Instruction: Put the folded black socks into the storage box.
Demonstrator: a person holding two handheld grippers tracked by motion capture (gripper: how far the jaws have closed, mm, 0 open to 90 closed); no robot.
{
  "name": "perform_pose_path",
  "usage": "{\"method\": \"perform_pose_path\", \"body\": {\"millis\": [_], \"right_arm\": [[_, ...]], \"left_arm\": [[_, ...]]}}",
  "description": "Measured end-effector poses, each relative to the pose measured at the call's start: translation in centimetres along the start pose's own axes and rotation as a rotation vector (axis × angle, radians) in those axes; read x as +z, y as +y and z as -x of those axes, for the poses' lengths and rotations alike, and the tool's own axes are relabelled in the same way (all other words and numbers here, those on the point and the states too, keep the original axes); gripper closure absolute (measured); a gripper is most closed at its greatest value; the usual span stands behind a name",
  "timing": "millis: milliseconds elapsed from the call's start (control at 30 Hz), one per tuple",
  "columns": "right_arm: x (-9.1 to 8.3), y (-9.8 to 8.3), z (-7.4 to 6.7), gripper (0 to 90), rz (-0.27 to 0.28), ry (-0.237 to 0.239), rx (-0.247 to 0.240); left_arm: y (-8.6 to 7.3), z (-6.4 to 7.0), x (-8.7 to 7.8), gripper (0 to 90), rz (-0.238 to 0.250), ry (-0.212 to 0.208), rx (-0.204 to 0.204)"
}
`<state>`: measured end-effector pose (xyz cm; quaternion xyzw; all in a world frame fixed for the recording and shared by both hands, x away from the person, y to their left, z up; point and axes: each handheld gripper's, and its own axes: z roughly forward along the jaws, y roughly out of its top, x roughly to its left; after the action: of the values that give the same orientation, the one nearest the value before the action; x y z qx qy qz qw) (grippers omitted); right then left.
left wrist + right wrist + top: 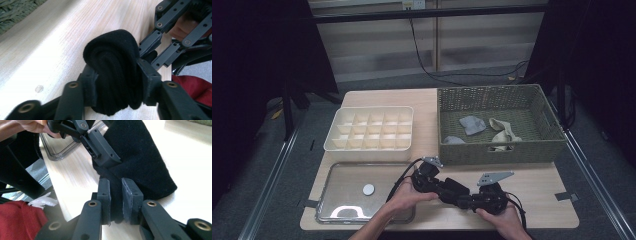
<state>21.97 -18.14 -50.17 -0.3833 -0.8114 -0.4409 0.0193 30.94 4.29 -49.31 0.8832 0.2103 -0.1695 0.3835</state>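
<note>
Light wooden table [532, 187], a white compartment box [370, 128] at back left, a green woven basket [499, 149] at back right, a clear shallow tray [343, 192] at front left, black tape tab [566, 196] at right edge

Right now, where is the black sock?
In the high view the black sock sits at the table's near edge, held between the left gripper and right gripper, in front of the basket, right of the clear tray.
</note>
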Motion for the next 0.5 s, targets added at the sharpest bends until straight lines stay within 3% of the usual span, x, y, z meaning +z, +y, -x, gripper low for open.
{"method": "perform_pose_path", "body": {"millis": [200, 500], "right_arm": [[0.1, 0.4, 0.1, 76.2, -0.003, -0.001, 0.003], [0.2, 0.8, 0.1, 63.1, 0.008, 0.0, 0.019]], "left_arm": [[0.5, 0.1, -0.5, 62.7, -0.011, 0.012, 0.007], [1.0, 0.2, -1.5, 63.3, -0.018, 0.044, 0.027]]}}
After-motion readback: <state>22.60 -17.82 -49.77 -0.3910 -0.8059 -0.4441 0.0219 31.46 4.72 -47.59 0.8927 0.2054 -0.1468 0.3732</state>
